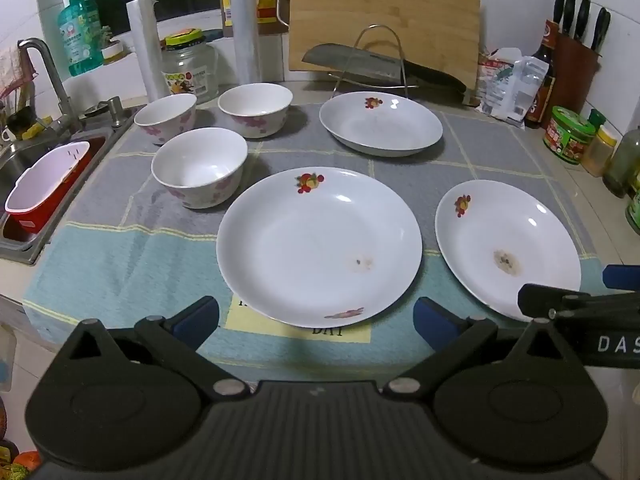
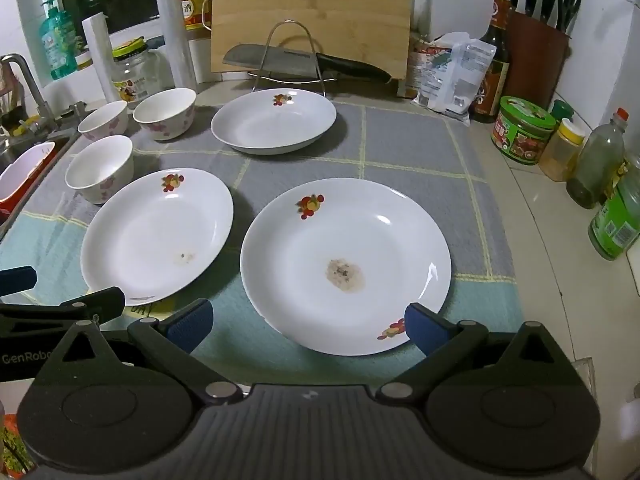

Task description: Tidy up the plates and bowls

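Three white plates with fruit prints lie on a checked cloth: a near middle plate [image 1: 320,248] [image 2: 156,236], a near right plate [image 1: 506,246] [image 2: 346,266] with a brown stain, and a far plate [image 1: 380,124] [image 2: 274,122]. Three white bowls with pink flowers stand at the left: front bowl [image 1: 200,168] [image 2: 100,172], back left bowl [image 1: 166,118] [image 2: 103,120], back right bowl [image 1: 256,110] [image 2: 165,113]. My left gripper [image 1: 316,322] hangs open just short of the middle plate's near rim. My right gripper [image 2: 308,326] is open at the stained plate's near rim, holding nothing.
A sink [image 1: 24,160] with a red and white tub [image 1: 44,188] lies at the left. A cleaver on a wire rack [image 1: 372,66], a bamboo board [image 1: 384,16], jars and bottles [image 2: 520,130] and a knife block [image 2: 536,52] line the back and right.
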### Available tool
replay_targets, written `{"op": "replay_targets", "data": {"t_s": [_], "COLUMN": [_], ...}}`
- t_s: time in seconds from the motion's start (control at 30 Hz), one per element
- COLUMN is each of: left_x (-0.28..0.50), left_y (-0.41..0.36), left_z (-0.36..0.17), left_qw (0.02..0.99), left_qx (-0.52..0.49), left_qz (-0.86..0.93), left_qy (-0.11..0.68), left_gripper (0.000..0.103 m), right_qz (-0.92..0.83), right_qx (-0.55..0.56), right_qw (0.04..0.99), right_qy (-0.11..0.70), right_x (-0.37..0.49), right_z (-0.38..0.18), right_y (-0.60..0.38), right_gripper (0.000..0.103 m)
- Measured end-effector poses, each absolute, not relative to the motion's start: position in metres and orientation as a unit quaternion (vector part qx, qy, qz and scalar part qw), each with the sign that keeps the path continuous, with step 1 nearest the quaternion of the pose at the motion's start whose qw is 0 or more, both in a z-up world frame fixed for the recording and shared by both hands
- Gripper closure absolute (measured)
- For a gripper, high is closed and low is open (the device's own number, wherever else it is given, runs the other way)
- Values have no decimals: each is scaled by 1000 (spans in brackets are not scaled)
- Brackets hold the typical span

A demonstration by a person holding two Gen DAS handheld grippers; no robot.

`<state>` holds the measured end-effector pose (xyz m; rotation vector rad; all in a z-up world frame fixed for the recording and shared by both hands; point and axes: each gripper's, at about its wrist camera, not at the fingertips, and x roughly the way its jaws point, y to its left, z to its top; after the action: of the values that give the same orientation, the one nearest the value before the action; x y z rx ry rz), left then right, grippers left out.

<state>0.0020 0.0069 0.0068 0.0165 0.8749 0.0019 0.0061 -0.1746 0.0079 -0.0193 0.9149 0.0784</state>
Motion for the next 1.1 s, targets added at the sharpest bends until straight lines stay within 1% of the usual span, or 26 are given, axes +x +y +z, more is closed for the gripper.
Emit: {"op": "replay_targets", "data": {"t_s": [1.1], "left_x": [2], "left_y": [9], "left_z": [14], "left_qw": [908], "left_qx": [9], "left_qz": [5], "left_qy": [418], "left_gripper": [1], "right_qz": [39], "right_qx": [-11], "right_qw": [899], "right_qy": [436], "right_x": [7], "right_z": [12], "right_y": [-170], "right_gripper": [0]}}
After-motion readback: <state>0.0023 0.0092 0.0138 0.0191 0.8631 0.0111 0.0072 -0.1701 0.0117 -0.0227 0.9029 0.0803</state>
